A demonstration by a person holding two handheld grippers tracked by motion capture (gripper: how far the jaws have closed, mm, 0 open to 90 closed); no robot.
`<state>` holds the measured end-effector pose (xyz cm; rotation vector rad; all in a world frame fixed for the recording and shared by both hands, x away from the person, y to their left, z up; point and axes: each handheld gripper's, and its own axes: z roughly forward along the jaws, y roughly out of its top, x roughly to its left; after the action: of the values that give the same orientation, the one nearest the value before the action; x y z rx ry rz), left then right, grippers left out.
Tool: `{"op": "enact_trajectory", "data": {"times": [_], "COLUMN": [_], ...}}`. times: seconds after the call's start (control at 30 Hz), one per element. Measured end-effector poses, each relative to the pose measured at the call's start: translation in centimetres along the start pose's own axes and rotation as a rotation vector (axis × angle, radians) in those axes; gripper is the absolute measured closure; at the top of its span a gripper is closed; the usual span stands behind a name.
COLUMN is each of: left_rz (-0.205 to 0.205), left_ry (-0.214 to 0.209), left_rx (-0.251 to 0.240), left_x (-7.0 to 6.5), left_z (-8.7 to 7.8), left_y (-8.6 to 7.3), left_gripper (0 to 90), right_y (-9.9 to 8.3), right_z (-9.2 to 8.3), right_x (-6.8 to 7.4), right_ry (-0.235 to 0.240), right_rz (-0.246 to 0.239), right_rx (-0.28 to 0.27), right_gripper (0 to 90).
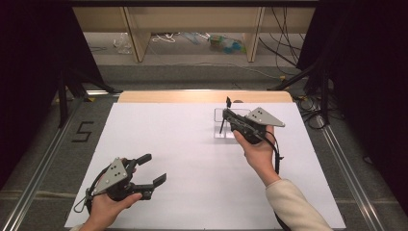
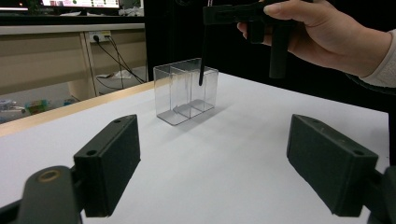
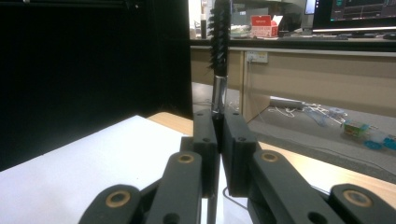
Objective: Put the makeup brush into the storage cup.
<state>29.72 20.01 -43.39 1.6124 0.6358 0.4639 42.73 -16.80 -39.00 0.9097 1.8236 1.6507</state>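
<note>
A thin black brush with a bristled top stands upright between the jaws of my right gripper, which is shut on its stem. The brush's plain lower end hangs at the top of a clear plastic divided box at the table's far right; I cannot tell whether it is inside. My left gripper stands open near the front left, its jaws wide apart with nothing between them. It faces the box from a distance.
A white sheet covers the table, with a wooden strip along its far edge. Beyond are wooden shelving, cables and litter on the floor. Black stands flank the table. A "5" mark lies at the left.
</note>
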Motion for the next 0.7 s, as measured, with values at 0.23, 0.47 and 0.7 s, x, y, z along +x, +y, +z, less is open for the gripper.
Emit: {"op": "enact_trajectory", "data": {"times": [0.23, 0.47, 0.7], "left_rz": [0.000, 0.000, 0.001], "left_ry": [-0.001, -0.001, -0.001], "left_rx": [0.001, 0.000, 0.001], "left_x": [0.01, 0.00, 0.01], "left_z": [-0.01, -0.01, -0.03], "left_y": [0.00, 0.00, 0.00], "left_gripper": [17.4, 17.5, 17.5], "right_y": [0.14, 0.30, 0.38], "right_z": [0.19, 0.22, 0.40], "right_x": [-0.10, -0.19, -0.32], "right_ry": [-0.006, -0.008, -0.008], "right_rz": [0.000, 0.005, 0.001], "right_rx": [-0.005, -0.002, -0.016], "right_gripper": [85.6, 85.6, 85.5]}}
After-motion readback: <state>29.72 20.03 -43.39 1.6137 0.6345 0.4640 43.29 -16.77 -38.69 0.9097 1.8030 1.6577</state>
